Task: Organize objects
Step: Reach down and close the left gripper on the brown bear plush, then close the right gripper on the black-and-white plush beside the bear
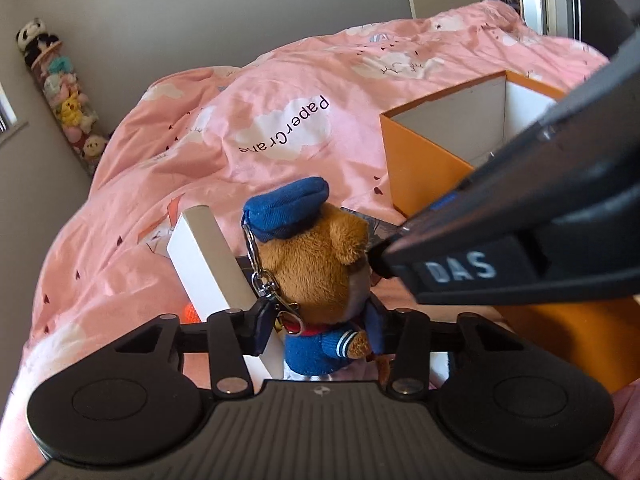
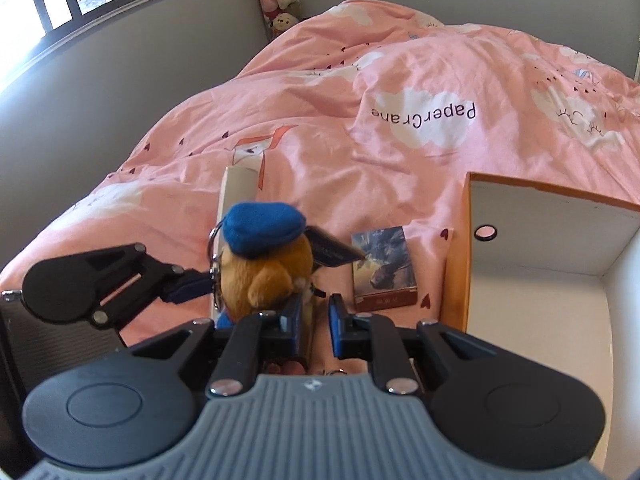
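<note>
A brown plush bear (image 1: 320,264) in a blue cap and sailor top, with a metal key clip, stands upright on the pink duvet. My left gripper (image 1: 320,326) has a finger on each side of its body, one against the clip and one against its arm, and is shut on it. My right gripper (image 1: 378,260) reaches in from the right, its tip at the bear's face. In the right wrist view the bear (image 2: 264,272) sits just left of the right gripper (image 2: 316,314), whose jaws are shut. I cannot tell whether they pinch the bear's dark tag (image 2: 332,252).
An open orange box with white inside walls (image 2: 540,236) stands on the right, also seen in the left wrist view (image 1: 420,160). A small picture card box (image 2: 384,268) lies beside it. A white flat box (image 1: 200,256) leans behind the bear. Wall and window run along the left.
</note>
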Available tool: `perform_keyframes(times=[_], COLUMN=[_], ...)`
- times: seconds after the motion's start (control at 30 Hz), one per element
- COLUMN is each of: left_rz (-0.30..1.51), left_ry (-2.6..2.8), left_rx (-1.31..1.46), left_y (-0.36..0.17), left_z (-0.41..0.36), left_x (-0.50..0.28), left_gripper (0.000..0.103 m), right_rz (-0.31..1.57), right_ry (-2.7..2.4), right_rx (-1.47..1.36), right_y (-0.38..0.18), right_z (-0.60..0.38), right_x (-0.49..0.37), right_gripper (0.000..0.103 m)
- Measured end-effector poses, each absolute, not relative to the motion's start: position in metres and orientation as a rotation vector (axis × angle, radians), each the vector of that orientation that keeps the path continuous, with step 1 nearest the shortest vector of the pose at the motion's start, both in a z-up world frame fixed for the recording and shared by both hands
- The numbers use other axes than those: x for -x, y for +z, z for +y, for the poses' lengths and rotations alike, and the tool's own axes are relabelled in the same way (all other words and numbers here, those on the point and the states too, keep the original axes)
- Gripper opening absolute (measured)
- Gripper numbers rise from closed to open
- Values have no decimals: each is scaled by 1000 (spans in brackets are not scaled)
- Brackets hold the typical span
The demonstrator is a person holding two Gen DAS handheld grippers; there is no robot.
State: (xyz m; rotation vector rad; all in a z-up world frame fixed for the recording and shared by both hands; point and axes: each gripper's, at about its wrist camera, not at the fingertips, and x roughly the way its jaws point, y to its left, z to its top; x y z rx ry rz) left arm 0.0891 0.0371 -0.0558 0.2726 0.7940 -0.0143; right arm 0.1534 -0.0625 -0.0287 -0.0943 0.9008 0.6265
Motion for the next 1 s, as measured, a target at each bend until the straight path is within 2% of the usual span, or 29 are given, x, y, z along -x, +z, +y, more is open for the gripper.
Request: perform_keyframes(times=[0.3, 0.33, 0.4, 0.63, 0.77, 0.87, 1.0], left_rz=[832, 847, 865, 840, 799, 886, 966], left_ry=[-47, -50, -68, -49, -72, -166, -196], left_rx=[-49, -19, 38, 94, 106, 136, 149], left_y=[-10, -5, 1, 14, 33, 29, 7], left_z=[73, 77, 85, 95, 97, 96, 92], left_x=[-59, -57, -55, -53, -52, -57, -68], left_gripper=[45, 45, 45, 44, 44, 44, 44], right_rz=[972, 980, 988, 1019, 1028, 1099, 1057], right_ry=[683, 699, 717, 732, 763, 777, 781], right_rx=[215, 240, 303, 532, 594, 612, 678], right_y=[-29, -29, -31, -47, -43, -50, -65], right_z=[-84, -83, -78, -64, -64, -61, -48], right_x=[-132, -126, -115, -102, -99, -103, -101], right_gripper=[19, 21, 35, 36, 48, 50, 53])
